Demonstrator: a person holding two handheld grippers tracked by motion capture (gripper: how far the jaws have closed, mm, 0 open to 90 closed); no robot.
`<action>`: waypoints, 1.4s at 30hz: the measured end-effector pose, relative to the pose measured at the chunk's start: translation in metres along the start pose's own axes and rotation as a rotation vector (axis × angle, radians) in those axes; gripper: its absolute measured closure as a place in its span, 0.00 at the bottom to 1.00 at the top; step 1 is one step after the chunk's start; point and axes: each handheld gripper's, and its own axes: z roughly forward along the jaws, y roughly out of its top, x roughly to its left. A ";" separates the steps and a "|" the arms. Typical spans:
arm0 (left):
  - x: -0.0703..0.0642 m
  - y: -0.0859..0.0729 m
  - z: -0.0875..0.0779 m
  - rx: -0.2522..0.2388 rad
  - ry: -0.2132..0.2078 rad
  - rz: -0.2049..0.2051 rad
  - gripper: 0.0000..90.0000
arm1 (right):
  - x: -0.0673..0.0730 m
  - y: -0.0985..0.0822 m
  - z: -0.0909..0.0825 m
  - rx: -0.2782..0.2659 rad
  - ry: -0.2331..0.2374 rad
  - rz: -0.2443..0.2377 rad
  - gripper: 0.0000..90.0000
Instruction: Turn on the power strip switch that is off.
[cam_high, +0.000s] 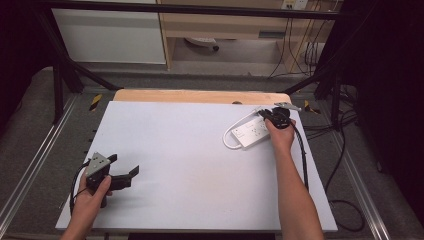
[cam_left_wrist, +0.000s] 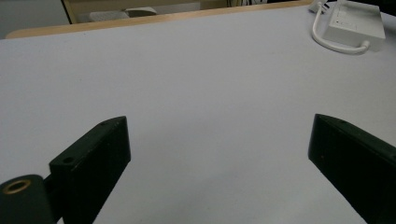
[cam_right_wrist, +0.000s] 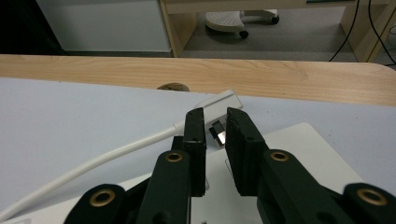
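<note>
A white power strip (cam_high: 253, 131) lies at the table's far right, and its white cable (cam_high: 229, 140) loops off the left end. In the right gripper view the cable (cam_right_wrist: 116, 151) runs up to a white plug (cam_right_wrist: 220, 100) with a small metal end. My right gripper (cam_right_wrist: 215, 117) stands over the strip (cam_right_wrist: 303, 144), jaws nearly together on that metal end. From above, the right gripper (cam_high: 270, 115) sits at the strip's far end. My left gripper (cam_high: 123, 165) rests open near the front left; its jaws (cam_left_wrist: 219, 126) are spread wide over bare board, far from the strip (cam_left_wrist: 357, 24).
A white board (cam_high: 190, 165) covers the table, with a wooden strip (cam_high: 200, 96) showing along the far edge. Black frame bars (cam_high: 65, 70) stand at the back corners. Dark cables (cam_high: 345, 200) trail on the floor to the right. Cabinets stand beyond the table.
</note>
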 end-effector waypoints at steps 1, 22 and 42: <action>0.000 0.000 0.000 0.000 -0.001 0.000 0.06 | 0.001 0.000 0.000 0.002 0.002 0.003 0.85; 0.000 0.001 -0.001 -0.005 0.000 0.001 0.06 | 0.007 0.009 -0.009 0.030 0.019 0.043 0.57; 0.000 0.003 -0.005 -0.018 -0.001 0.003 0.06 | 0.012 0.020 -0.024 0.085 0.038 0.069 0.27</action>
